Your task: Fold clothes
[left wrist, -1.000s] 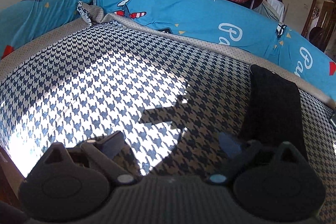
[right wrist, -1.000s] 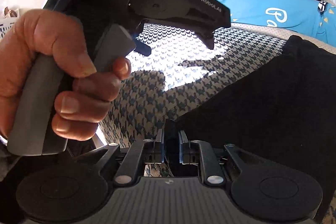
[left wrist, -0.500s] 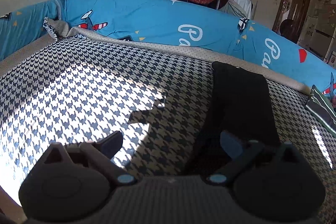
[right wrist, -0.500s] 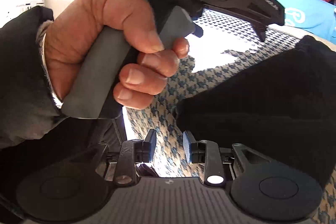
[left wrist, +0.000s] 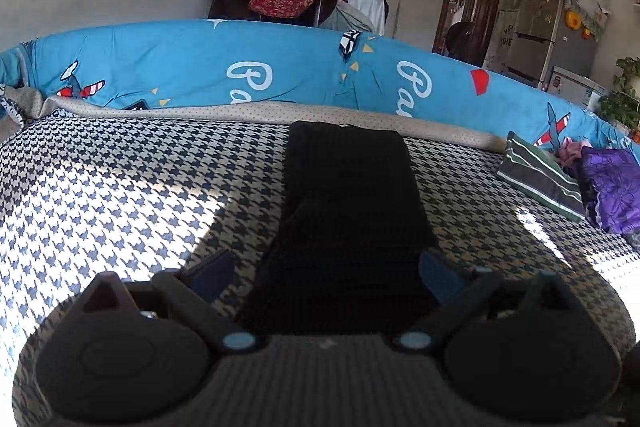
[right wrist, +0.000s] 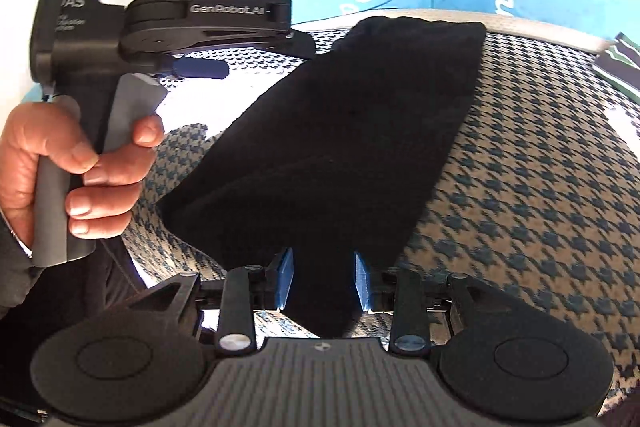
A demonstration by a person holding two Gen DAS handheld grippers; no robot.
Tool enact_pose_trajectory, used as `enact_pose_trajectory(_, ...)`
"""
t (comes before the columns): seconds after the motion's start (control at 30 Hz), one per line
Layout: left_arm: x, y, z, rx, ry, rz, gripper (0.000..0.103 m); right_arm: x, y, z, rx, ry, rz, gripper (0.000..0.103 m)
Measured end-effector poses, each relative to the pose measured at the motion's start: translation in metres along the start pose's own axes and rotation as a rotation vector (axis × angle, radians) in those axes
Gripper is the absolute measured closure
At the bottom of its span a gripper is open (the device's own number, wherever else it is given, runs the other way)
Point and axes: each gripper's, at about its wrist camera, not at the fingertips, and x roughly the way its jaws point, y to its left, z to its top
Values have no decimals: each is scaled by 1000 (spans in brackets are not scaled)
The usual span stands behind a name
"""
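Left tool (left wrist: 326,271) spread wide, pads well apart on either side of the near end of the black garment (left wrist: 348,211), gripping nothing; impossible to tell whether either pad touches the cloth. Seen from the right wrist as a black handle held in a hand (right wrist: 68,171), jaws level above the houndstooth bed cover (left wrist: 120,195). Right tool (right wrist: 322,277) partly open, blue pads (right wrist: 286,279) flanking the garment's near corner, a gap visible on each side, cloth not pinched. Garment lying flat as a long folded strip on the bed, running from the near edge toward the blue printed bumper (left wrist: 280,67). Folded striped cloth (left wrist: 540,175) and purple fabric (left wrist: 612,187) off to the right, well apart from the garment.
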Motion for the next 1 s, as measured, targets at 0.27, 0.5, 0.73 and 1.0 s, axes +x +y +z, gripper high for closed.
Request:
enact_pose_trajectory(0.27, 19, -15, -3, 32, 19, -83, 4, -9, -19, -4, 62, -4, -45, 69)
enact_pose_trajectory(0.5, 50, -7, 1, -21, 47, -52, 4, -11, -33, -10, 169, 24, -2, 69)
enact_pose_trajectory(0.73, 80, 15, 7, -135, 83, 5, 4, -12, -50, -14, 293, 33, 82, 69)
enact_pose_trajectory(1.0, 105, 62, 6, -365, 138, 120, 4, -11, -54, -16, 310, 38, 115, 68)
